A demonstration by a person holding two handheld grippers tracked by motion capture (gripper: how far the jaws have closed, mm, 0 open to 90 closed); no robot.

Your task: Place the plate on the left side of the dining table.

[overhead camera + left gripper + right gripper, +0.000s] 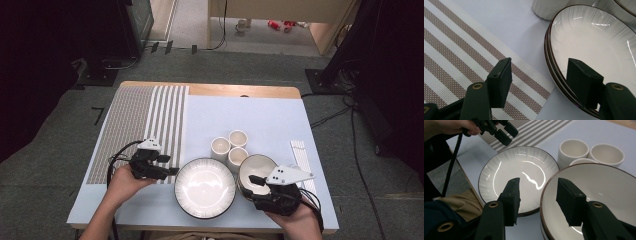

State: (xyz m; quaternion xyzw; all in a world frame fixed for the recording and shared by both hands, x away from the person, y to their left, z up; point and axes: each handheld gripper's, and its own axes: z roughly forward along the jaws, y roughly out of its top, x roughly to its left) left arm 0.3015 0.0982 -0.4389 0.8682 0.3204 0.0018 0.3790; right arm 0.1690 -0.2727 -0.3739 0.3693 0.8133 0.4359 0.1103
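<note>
High view: the left gripper (172, 171) sits at the left rim of the large plate (205, 187), which lies near the front edge of the surface (270, 120) on its pale blue cover. The right gripper (254, 181) is at the near rim of the bowl (256, 167), just right of the plate. Three cups (220, 146) stand clustered behind plate and bowl, and a striped placemat (150, 115) lies to the left.

Left gripper view: the left gripper (537, 81) has its jaws apart, straddling the plate's dark-edged rim (554, 72); one jaw is over the striped placemat (461, 50), the other over the plate's inside. The pads are clear of the rim, so nothing is held. More than one rim is stacked there.

Right gripper view: the right gripper (537, 201) is partly open with the bowl's rim (546, 192) between its jaws, one jaw outside over the plate (516, 170), one inside the bowl. A gap shows at each pad, so no grip. The left gripper (504, 131) is at the plate's far rim, and the cups (574, 150) stand behind.
</note>
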